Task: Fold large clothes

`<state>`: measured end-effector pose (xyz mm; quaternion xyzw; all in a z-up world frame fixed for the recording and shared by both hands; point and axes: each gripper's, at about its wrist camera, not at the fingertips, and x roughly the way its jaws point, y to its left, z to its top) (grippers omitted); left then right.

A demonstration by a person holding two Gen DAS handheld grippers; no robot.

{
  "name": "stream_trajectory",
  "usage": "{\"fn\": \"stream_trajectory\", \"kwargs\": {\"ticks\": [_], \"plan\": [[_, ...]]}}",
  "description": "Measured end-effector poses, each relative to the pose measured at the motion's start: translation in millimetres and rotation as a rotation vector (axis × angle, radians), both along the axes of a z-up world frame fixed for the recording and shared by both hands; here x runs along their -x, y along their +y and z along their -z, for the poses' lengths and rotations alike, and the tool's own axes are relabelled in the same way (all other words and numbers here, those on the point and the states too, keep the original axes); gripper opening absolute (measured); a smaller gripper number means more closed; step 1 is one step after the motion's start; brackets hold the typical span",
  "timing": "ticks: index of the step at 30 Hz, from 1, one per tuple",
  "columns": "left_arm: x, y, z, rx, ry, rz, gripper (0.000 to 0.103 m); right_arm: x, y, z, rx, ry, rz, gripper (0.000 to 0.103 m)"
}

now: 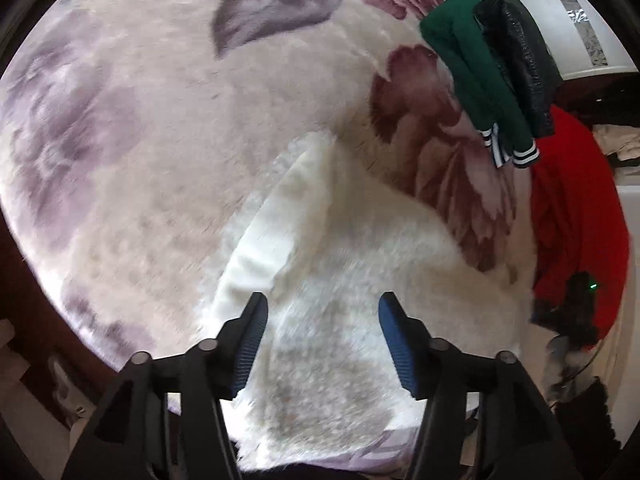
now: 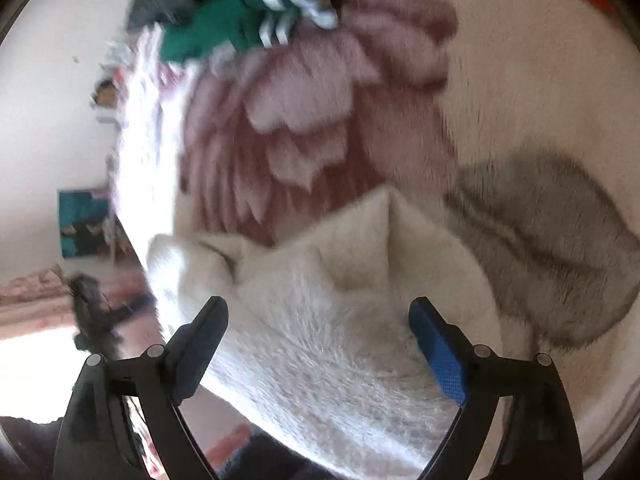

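A fluffy white garment (image 1: 340, 264) lies on a floral blanket (image 1: 132, 112), near its front edge, with a folded flap showing smooth lining on the left. My left gripper (image 1: 322, 308) is open just above the garment, empty. In the right wrist view the same white garment (image 2: 320, 304) lies bunched with a raised peak, partly over the bed's edge. My right gripper (image 2: 318, 312) is open over it, empty. The right gripper's body shows in the left wrist view (image 1: 576, 308) at the right.
A green jacket with striped cuffs (image 1: 476, 68) and a black jacket (image 1: 520, 60) lie folded at the far right of the blanket; the green jacket also shows in the right wrist view (image 2: 224, 20). A red garment (image 1: 576, 208) lies beside them. The bed's edge (image 2: 136, 184) drops to the floor at left.
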<state>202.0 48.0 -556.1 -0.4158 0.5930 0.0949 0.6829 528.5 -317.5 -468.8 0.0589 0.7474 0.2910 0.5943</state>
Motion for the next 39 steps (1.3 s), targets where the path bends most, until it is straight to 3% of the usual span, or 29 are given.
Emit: {"fn": "stream_trajectory", "kwargs": {"ticks": [1, 2, 6, 11, 16, 19, 21, 26, 32, 34, 36, 39], "plan": [[-7, -1, 5, -0.004, 0.0, 0.01, 0.055, 2, 3, 2, 0.016, -0.024, -0.002, 0.059], [-15, -2, 12, -0.009, 0.005, 0.029, 0.055, 2, 4, 5, 0.044, -0.043, 0.016, 0.014], [-38, -9, 37, -0.018, 0.048, 0.079, 0.055, 1, 15, -19, 0.084, -0.184, 0.029, 0.01], [-44, -16, 37, -0.058, 0.041, 0.128, 0.055, -10, 19, -52, 0.101, -0.311, 0.083, 0.008], [-28, -12, 16, -0.12, 0.069, 0.117, 0.055, -23, 19, -18, 0.177, -0.257, 0.078, 0.008], [-24, -14, -14, -0.202, 0.084, 0.14, 0.055, -21, 17, -2, 0.192, -0.216, 0.099, 0.013], [-24, -22, -33, -0.217, 0.086, 0.151, 0.055, -22, 8, -1, 0.187, -0.174, 0.152, 0.032], [-36, -66, -49, -0.206, 0.145, 0.235, 0.055, -6, -31, -28, 0.153, -0.189, 0.297, 0.062], [-62, -137, 1, -0.27, 0.301, 0.426, 0.055, 44, -92, -49, 0.228, -0.17, 0.405, 0.068], [-64, -154, 25, -0.278, 0.355, 0.477, 0.055, 61, -111, -51, 0.261, -0.162, 0.437, 0.08], [-64, -163, 41, -0.274, 0.381, 0.501, 0.055, 83, -135, -47, 0.272, -0.128, 0.486, 0.099], [-63, -171, 58, -0.314, 0.405, 0.543, 0.057, 118, -164, -32, 0.292, -0.061, 0.559, 0.1]]}}
